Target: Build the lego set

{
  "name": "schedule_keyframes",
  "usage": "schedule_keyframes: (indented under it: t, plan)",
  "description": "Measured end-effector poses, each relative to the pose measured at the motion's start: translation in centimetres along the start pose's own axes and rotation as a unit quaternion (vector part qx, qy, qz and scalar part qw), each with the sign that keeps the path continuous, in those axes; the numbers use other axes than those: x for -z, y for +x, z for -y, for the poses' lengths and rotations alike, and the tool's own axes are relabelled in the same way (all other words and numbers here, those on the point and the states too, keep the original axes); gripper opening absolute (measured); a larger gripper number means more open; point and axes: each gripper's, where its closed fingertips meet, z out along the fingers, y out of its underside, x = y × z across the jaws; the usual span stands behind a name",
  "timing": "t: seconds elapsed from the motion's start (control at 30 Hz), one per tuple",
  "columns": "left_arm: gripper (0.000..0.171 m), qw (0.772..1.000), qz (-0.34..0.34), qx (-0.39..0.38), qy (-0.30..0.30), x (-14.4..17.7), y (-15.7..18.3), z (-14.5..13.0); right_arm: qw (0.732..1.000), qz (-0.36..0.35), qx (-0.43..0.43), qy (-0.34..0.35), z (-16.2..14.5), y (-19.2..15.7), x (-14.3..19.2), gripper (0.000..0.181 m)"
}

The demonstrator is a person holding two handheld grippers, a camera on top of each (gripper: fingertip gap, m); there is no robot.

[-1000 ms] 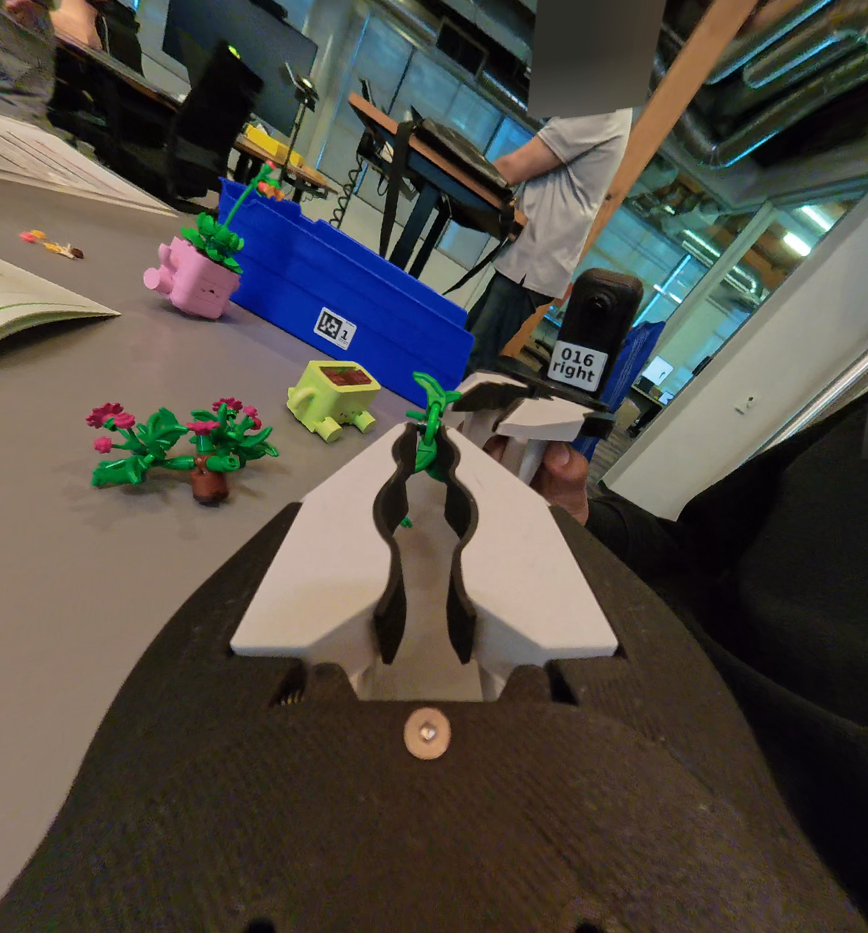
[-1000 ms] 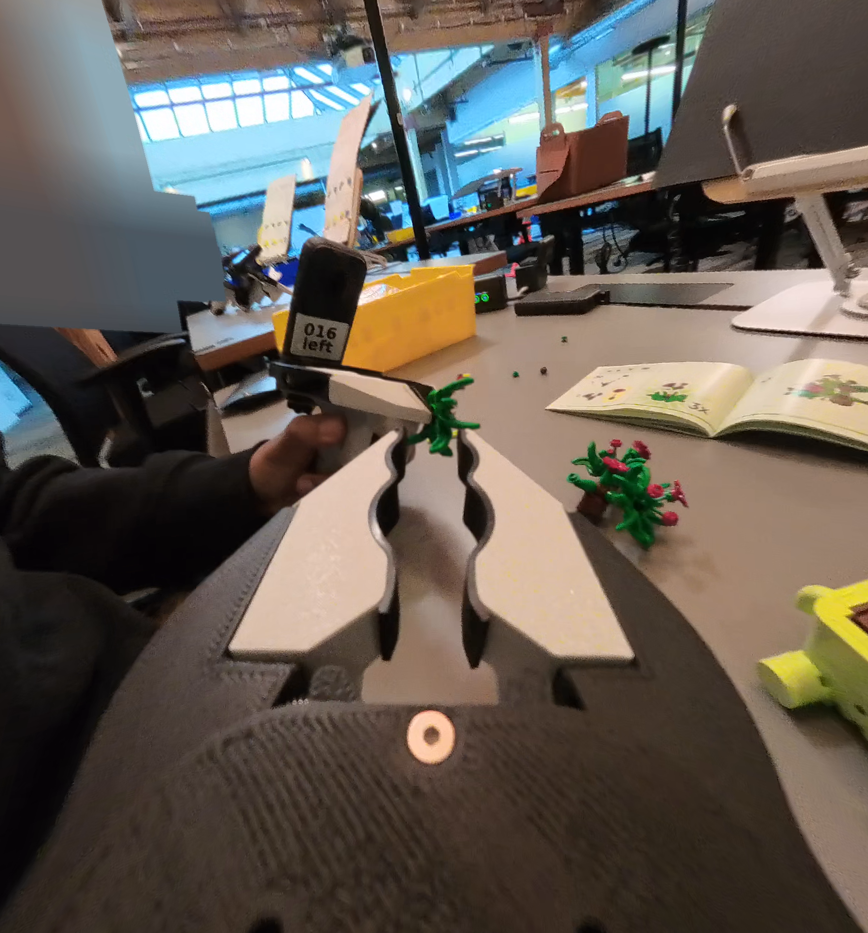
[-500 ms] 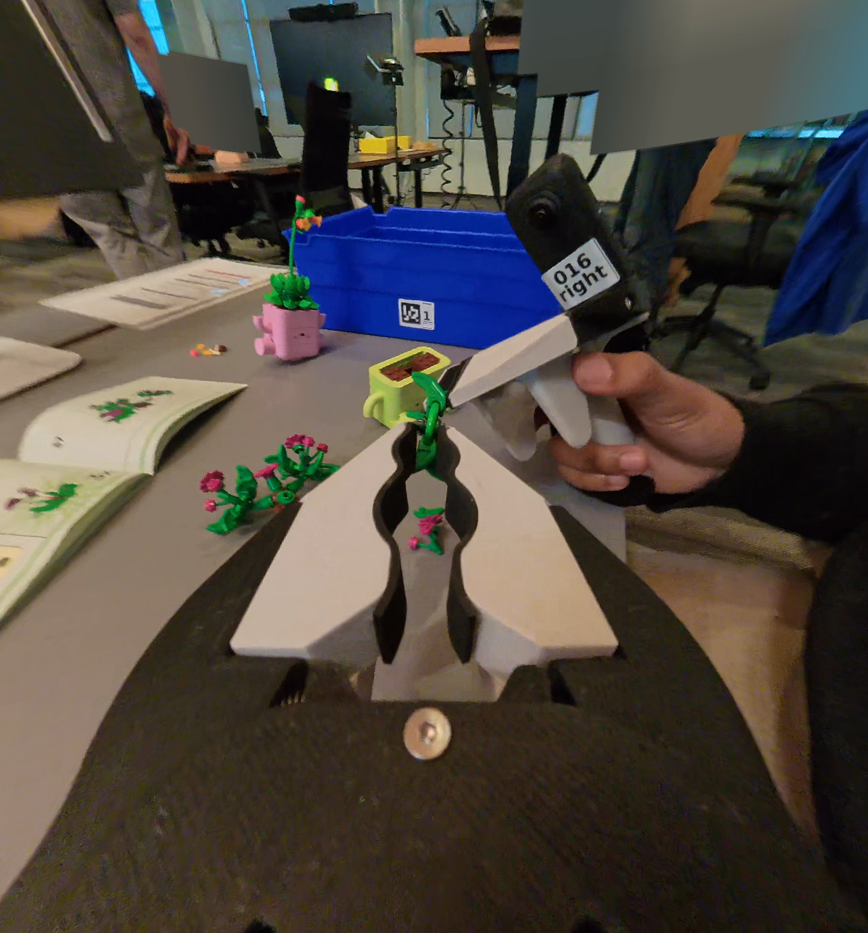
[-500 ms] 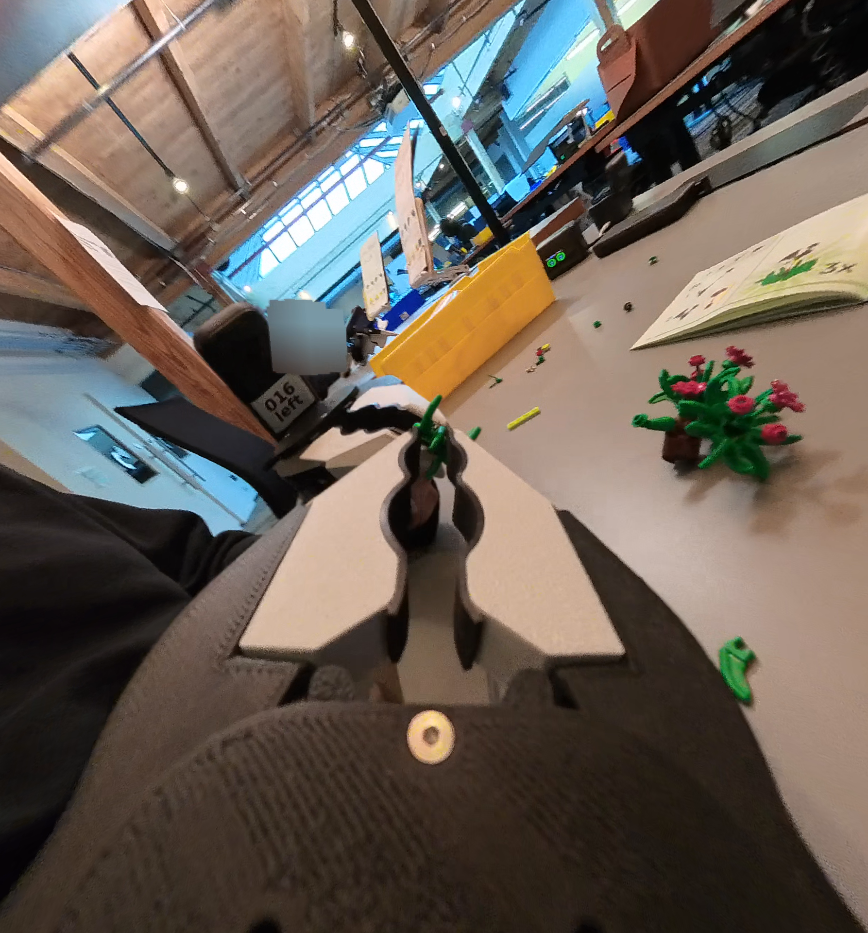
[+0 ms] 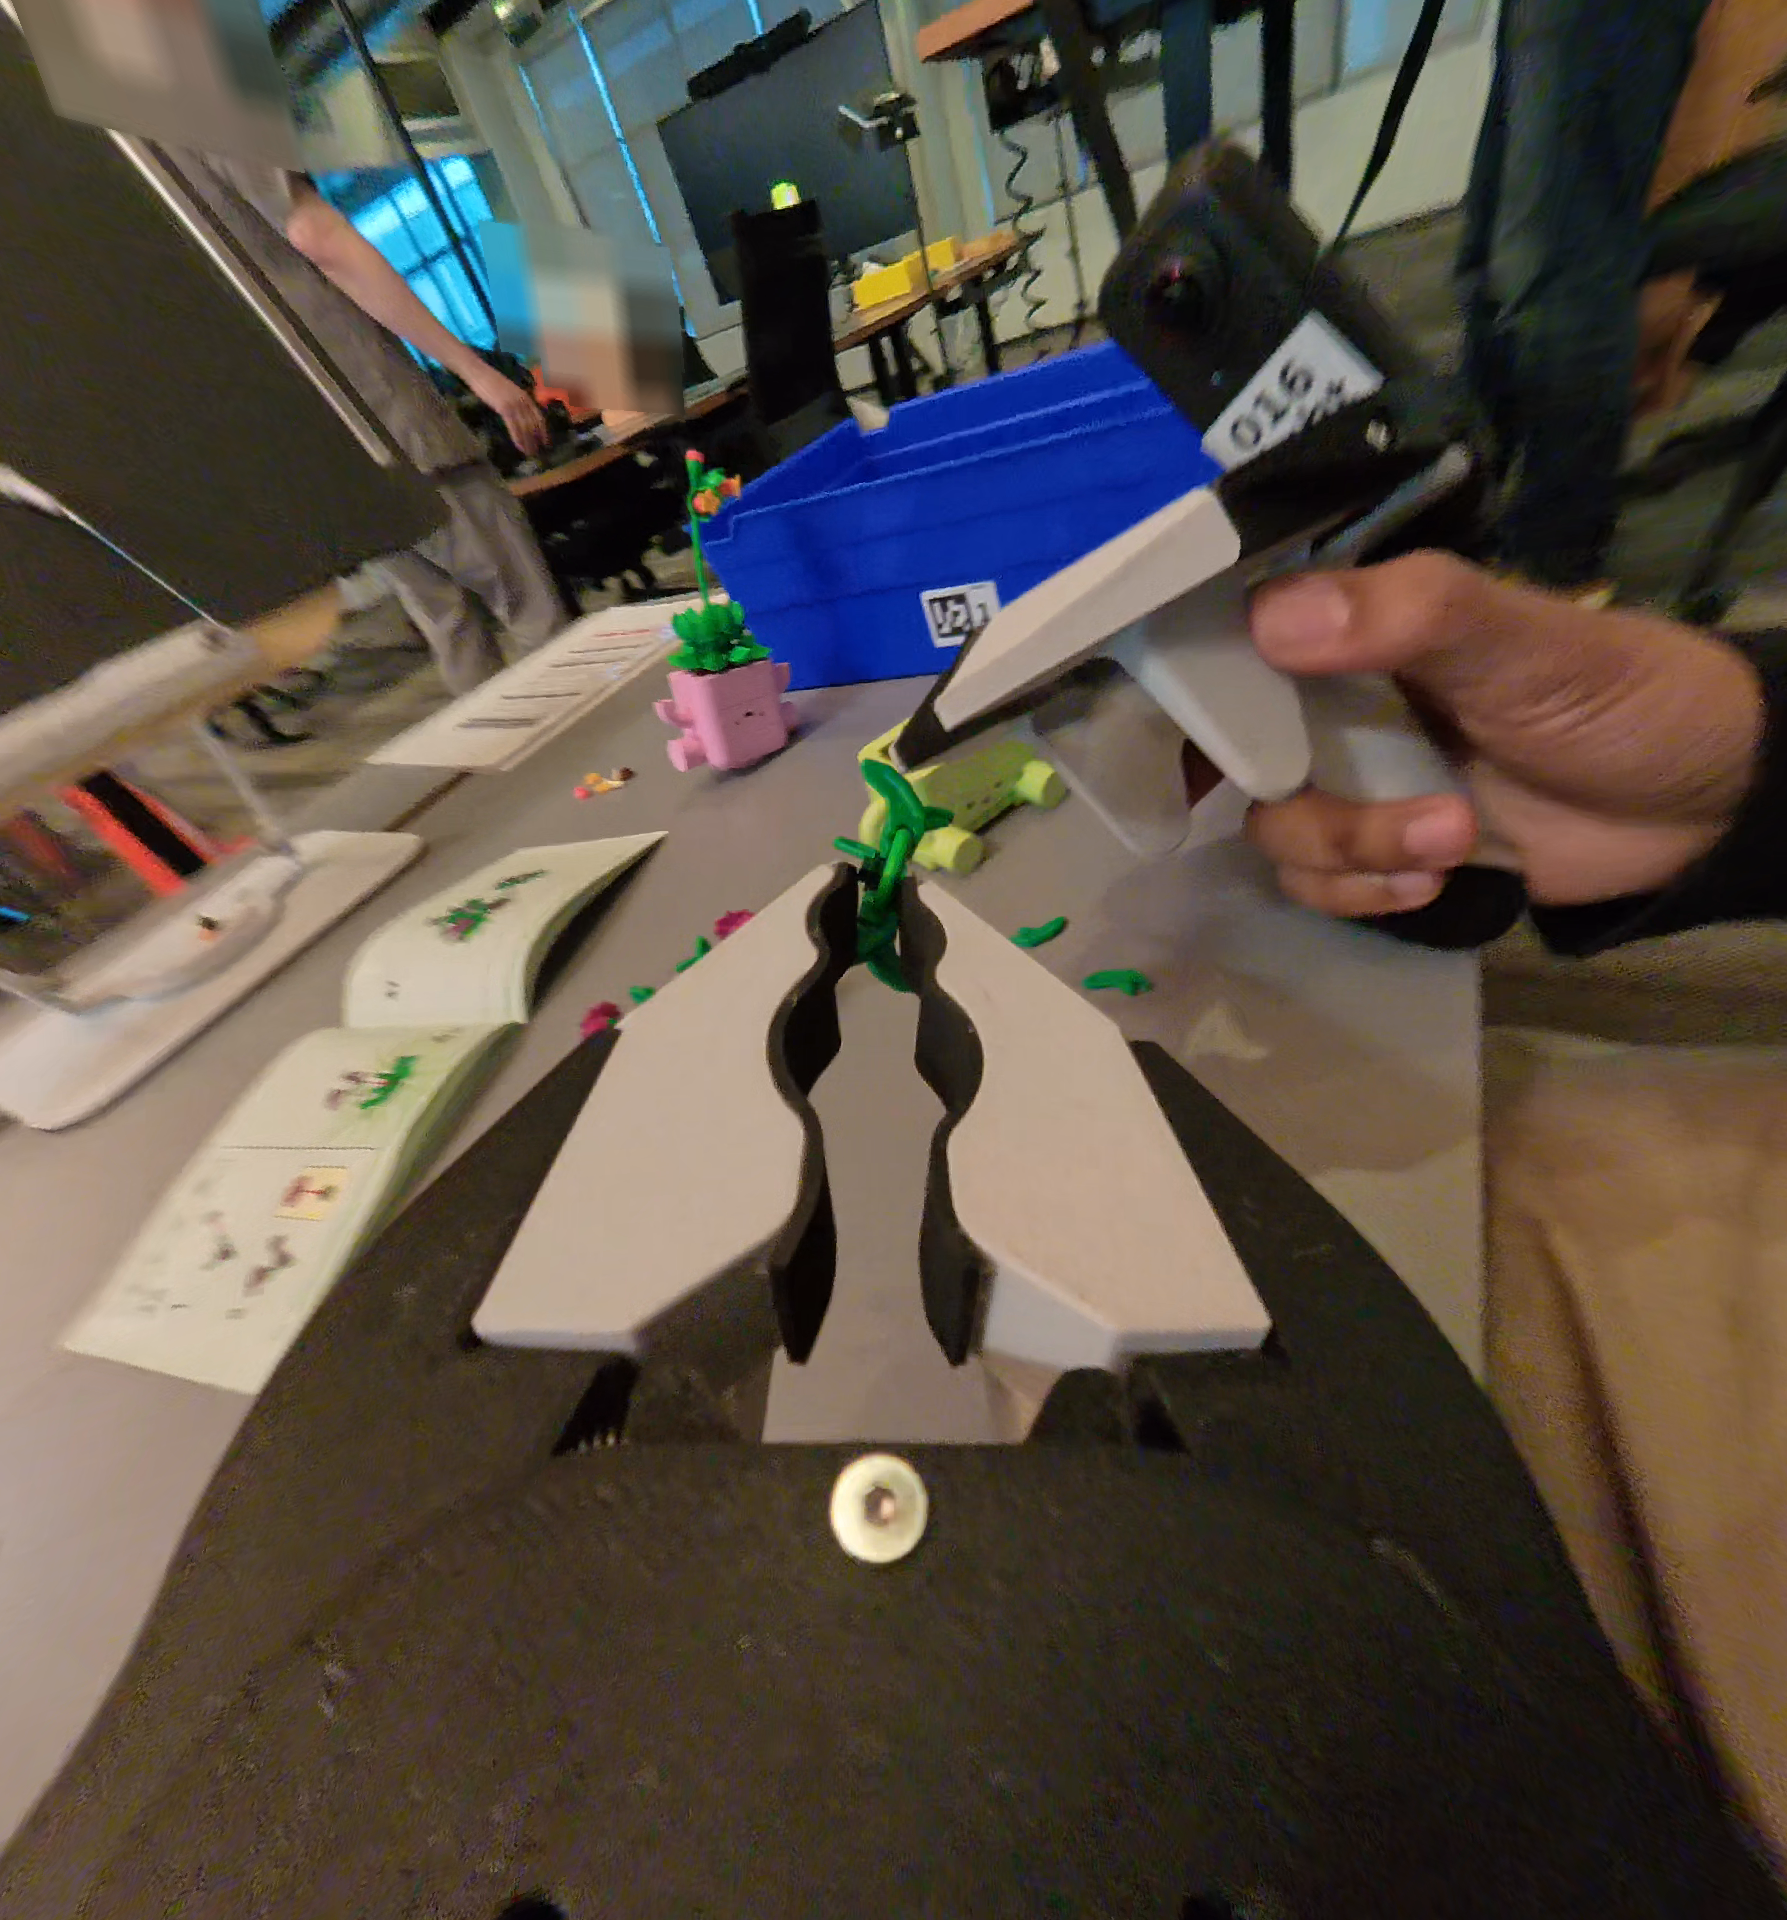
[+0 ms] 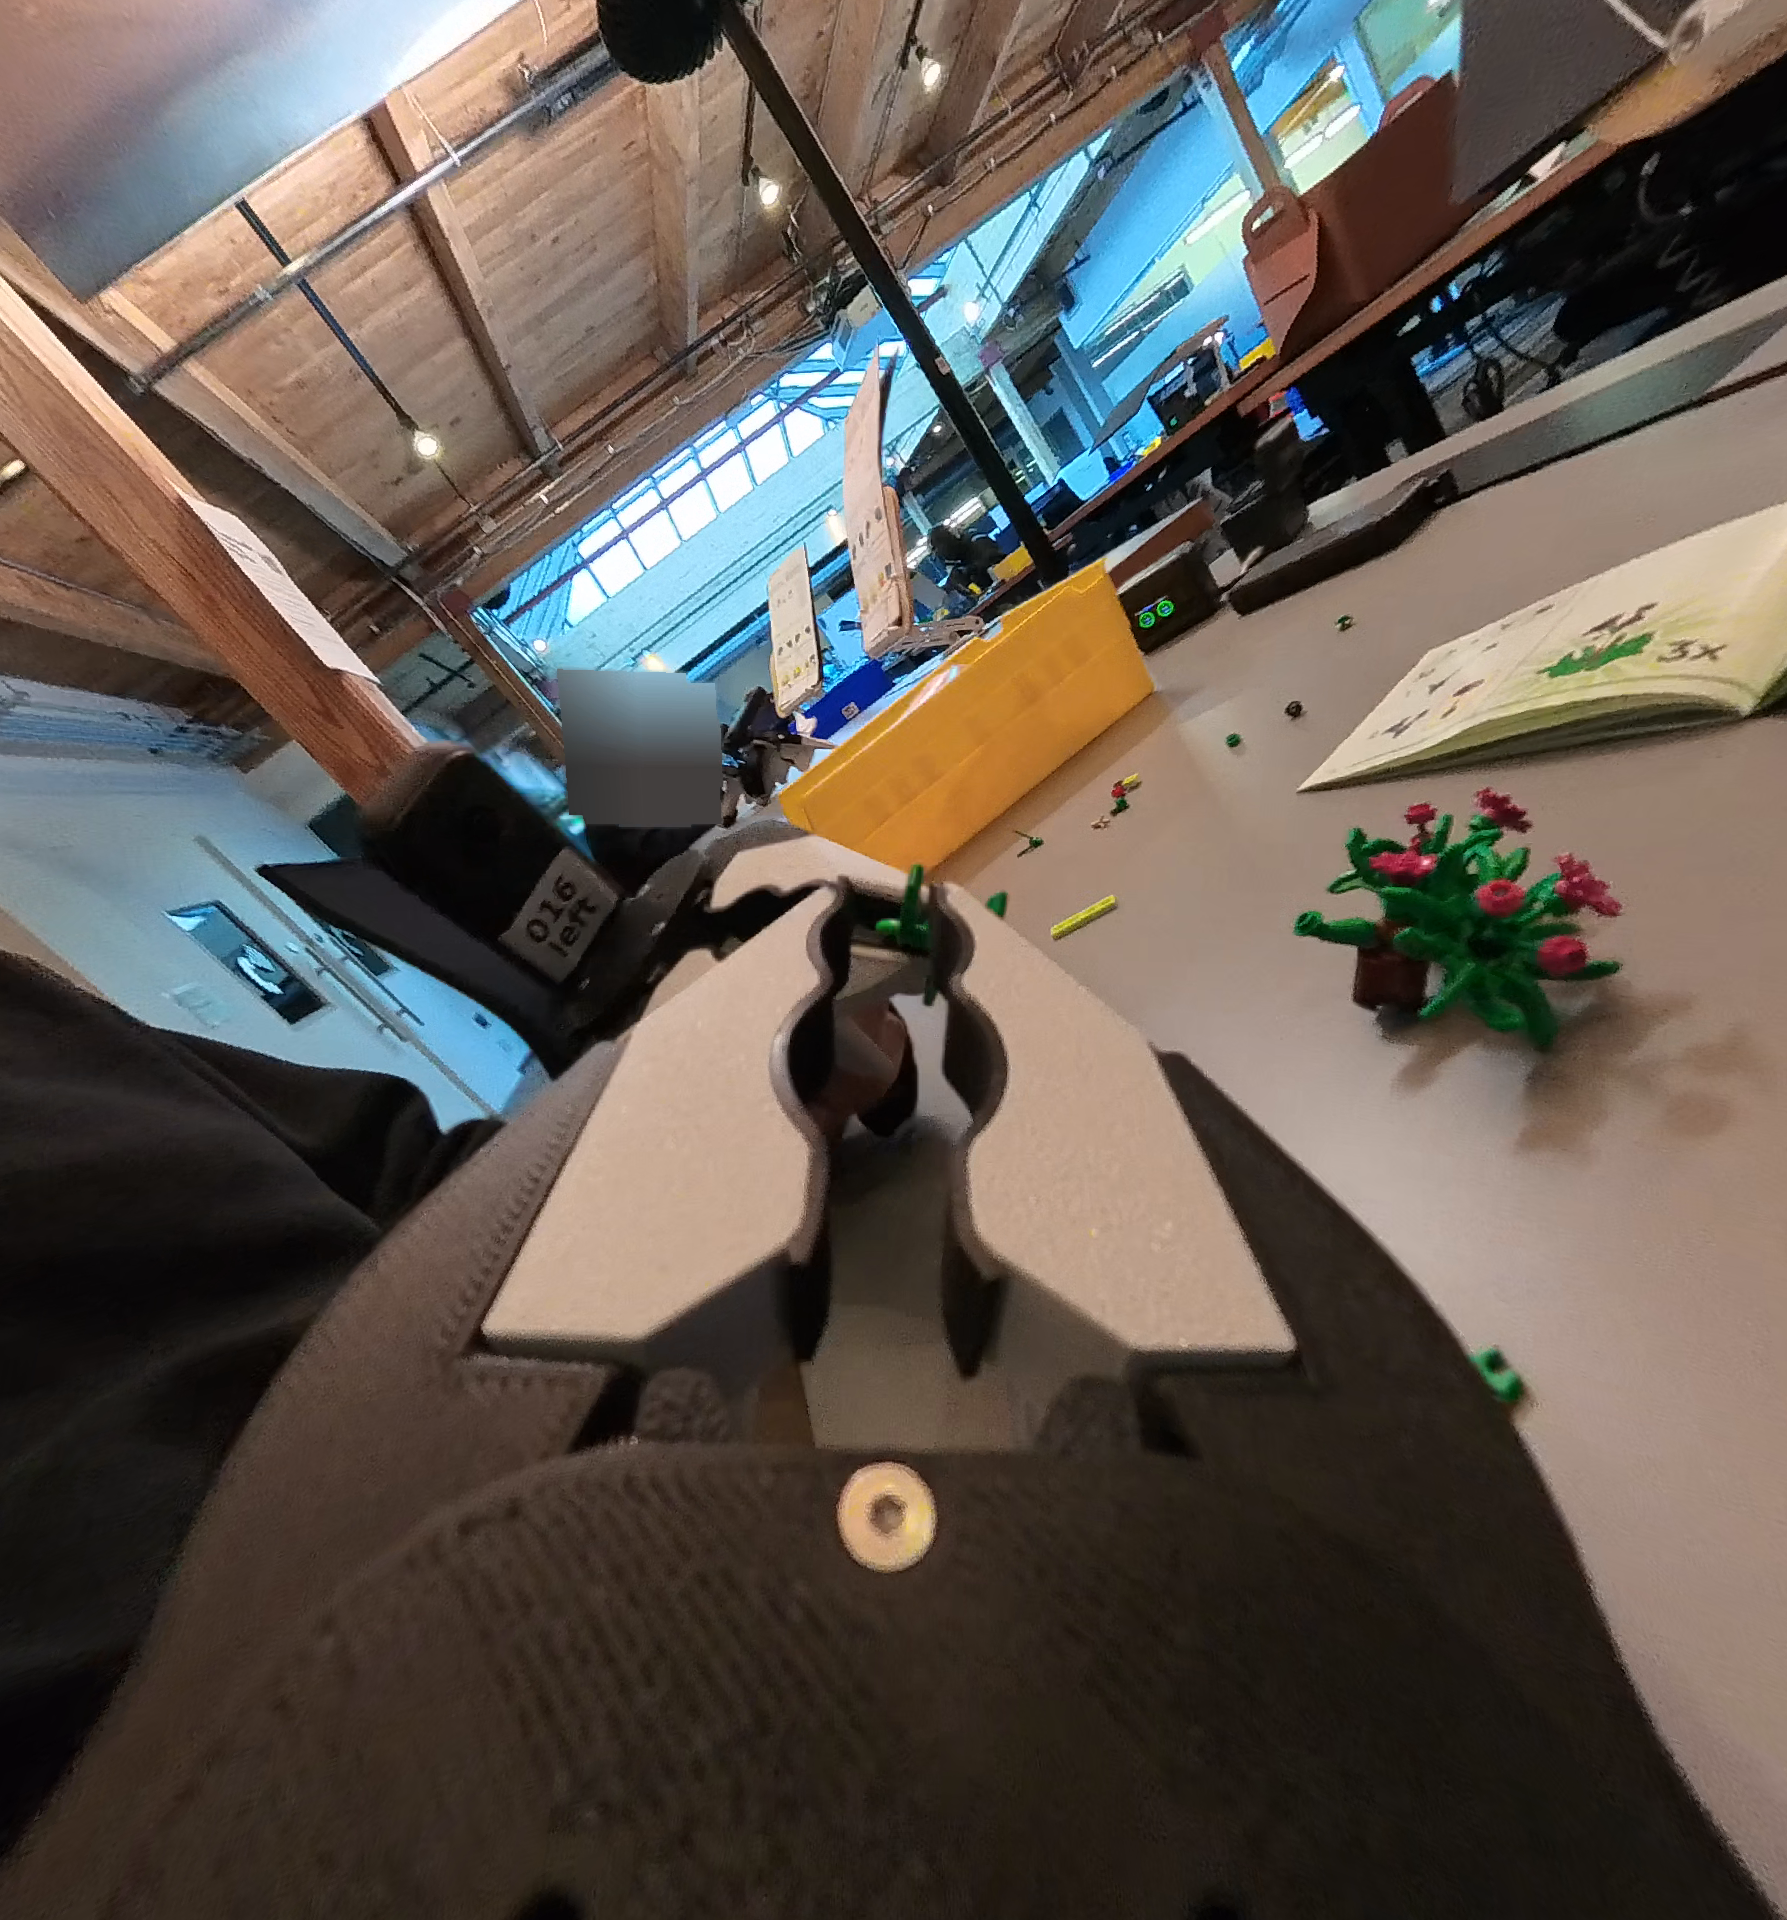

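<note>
My left gripper (image 5: 881,896) is shut on a green leafy Lego stem (image 5: 894,821) and holds it upright above the grey table (image 5: 1284,997). My right gripper (image 5: 915,740) comes in from the upper right and its tips meet the stem's top leaf. In the right wrist view my right gripper (image 6: 891,902) stands nearly closed around the green stem (image 6: 915,902), with the left gripper's tip (image 6: 868,954) just behind it. A lime-green Lego pot (image 5: 982,795) lies behind the stem. A finished flower cluster (image 6: 1460,935) stands on the table to the right.
A pink pot with a plant (image 5: 728,707) and a blue bin (image 5: 951,509) stand at the back. An open instruction booklet (image 5: 453,935) lies left. Loose green leaves (image 5: 1040,932) lie near the stem. A yellow bin (image 6: 972,717) and small loose pieces (image 6: 1083,916) are farther off. Both grippers' tips are close together, under 4 cm apart.
Both grippers have tilted and swung while staying together at the green stem. The right gripper's tips have closed in on the stem's top. The left gripper has kept its hold.
</note>
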Motion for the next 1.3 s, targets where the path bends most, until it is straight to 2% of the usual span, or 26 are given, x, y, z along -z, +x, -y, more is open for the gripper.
schedule_keyframes:
  t: [0.13,0.27,0.33,0.53,1.03,1.3]
  plan:
    - [0.005,0.988,0.068,-0.135,0.004,0.3,-0.1,0.5,0.999,-0.014,0.043,-0.011,-0.2,-0.3,-0.1,0.012]
    - [0.005,0.957,0.124,-0.26,0.013,0.5,0.2,0.9,0.997,-0.017,0.076,-0.02,-0.4,-0.7,-0.3,0.012]
    - [0.006,0.947,0.134,-0.293,0.009,0.3,0.4,0.8,0.995,-0.017,0.098,-0.026,-0.5,-1.0,-0.4,0.01]
    - [0.006,0.945,0.143,-0.295,0.016,0.5,0.3,1.1,0.99,-0.026,0.138,-0.033,-0.7,-1.2,-0.4,0.008]
    - [0.006,0.943,0.147,-0.299,0.021,0.6,0.3,1.3,0.991,-0.02,0.13,-0.03,-0.5,-1.1,-0.2,0.004]
    - [0.006,0.94,0.151,-0.304,0.026,0.7,0.3,1.5,0.992,-0.023,0.127,-0.016,0.0,-0.9,0.2,0.007]
